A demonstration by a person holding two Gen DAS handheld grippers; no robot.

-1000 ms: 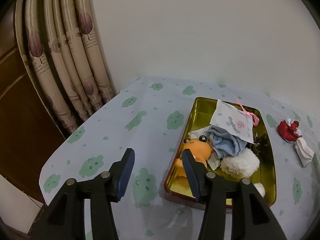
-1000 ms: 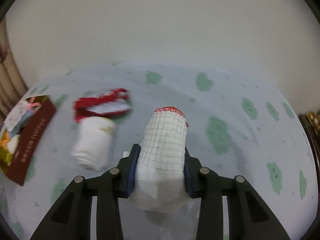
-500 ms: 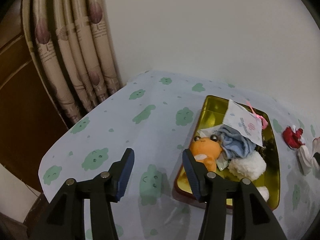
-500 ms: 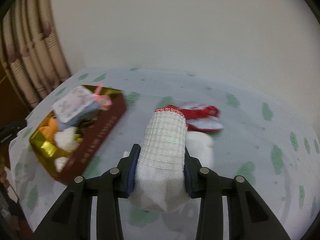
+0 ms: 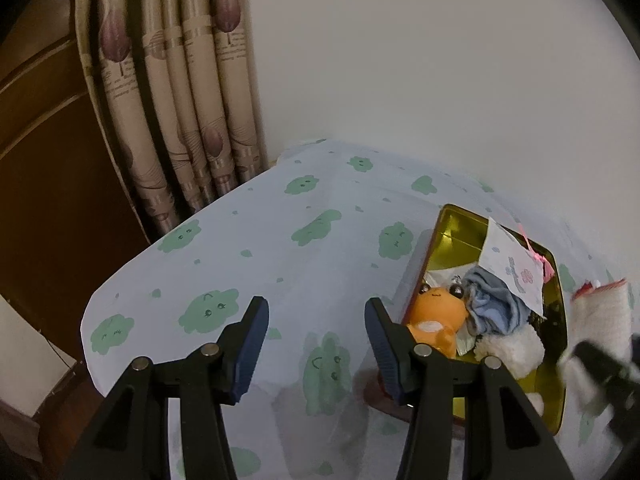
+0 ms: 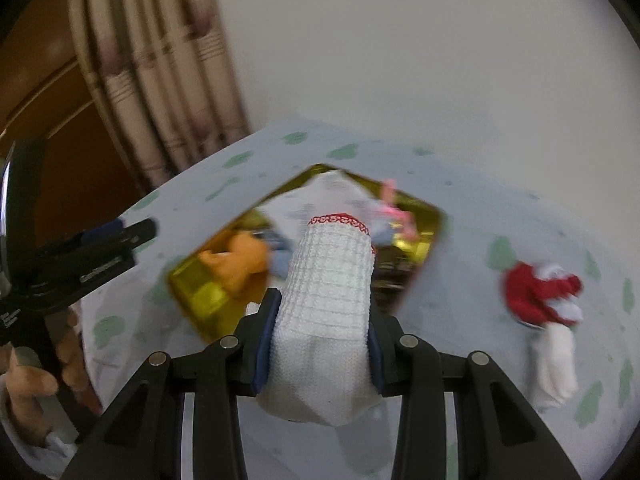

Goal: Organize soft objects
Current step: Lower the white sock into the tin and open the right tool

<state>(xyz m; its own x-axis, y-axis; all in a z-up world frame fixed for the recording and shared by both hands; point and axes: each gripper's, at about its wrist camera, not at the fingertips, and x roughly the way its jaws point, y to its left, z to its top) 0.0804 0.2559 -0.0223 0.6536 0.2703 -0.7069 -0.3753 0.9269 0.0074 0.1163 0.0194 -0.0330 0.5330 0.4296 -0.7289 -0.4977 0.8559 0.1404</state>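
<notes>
Right now the right gripper (image 6: 320,332) has its jaws clamped on a white knitted sock with red trim (image 6: 326,300), which bulges out above and below the pads and points toward the gold tin (image 6: 192,292). That tin sits open on the surface (image 5: 280,248), already holding an orange plush frog (image 5: 438,314), a blue cloth (image 5: 496,304), a white fluffy piece (image 5: 510,350) and a white sachet with a pink ribbon (image 5: 512,264). By my reading the step in hand is the carry: the sock hangs just short of the tin's near wall, not yet over its bare floor. The next move would call for bringing it above the free gold corner beside the frog, lowering, and only then parting the jaws, since a soft sock may cling to a pad. A red-and-white sock bundle (image 6: 540,300) lies apart on the cloth to the right, not yet collected. The left gripper (image 5: 316,344) hovers beside the tin with its jaws wide and empty.
</notes>
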